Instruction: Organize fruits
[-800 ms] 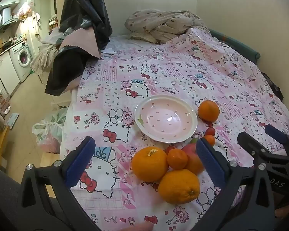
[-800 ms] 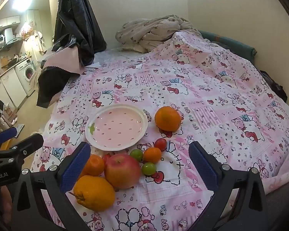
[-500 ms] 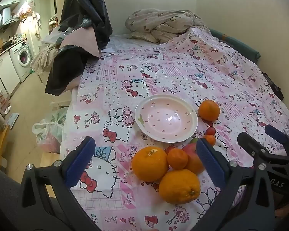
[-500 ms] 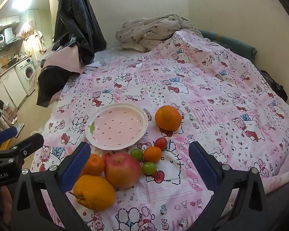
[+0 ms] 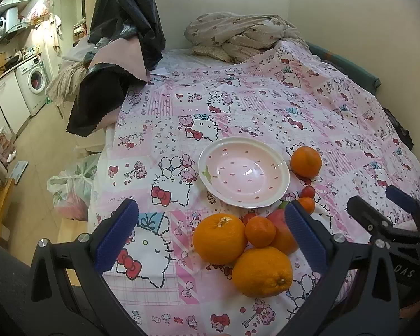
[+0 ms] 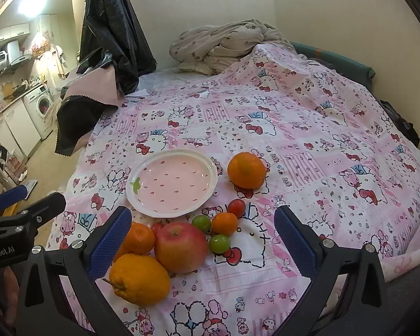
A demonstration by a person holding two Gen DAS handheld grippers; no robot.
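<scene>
**Fruit waits beside an empty plate**

An apple, oranges and small tomatoes cluster on a cartoon-print bedspread, just in front of a pink plate. One orange sits apart. Left gripper and right gripper hover spread wide, holding nothing.

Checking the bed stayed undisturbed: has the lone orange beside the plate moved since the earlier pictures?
No. The lone orange sits in the same spot beside the plate.

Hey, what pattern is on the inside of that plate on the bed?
Pale pink with small red strawberry-seed specks, one green leaf mark, and a white rim: the plate, clearest in the right wrist view.
</scene>
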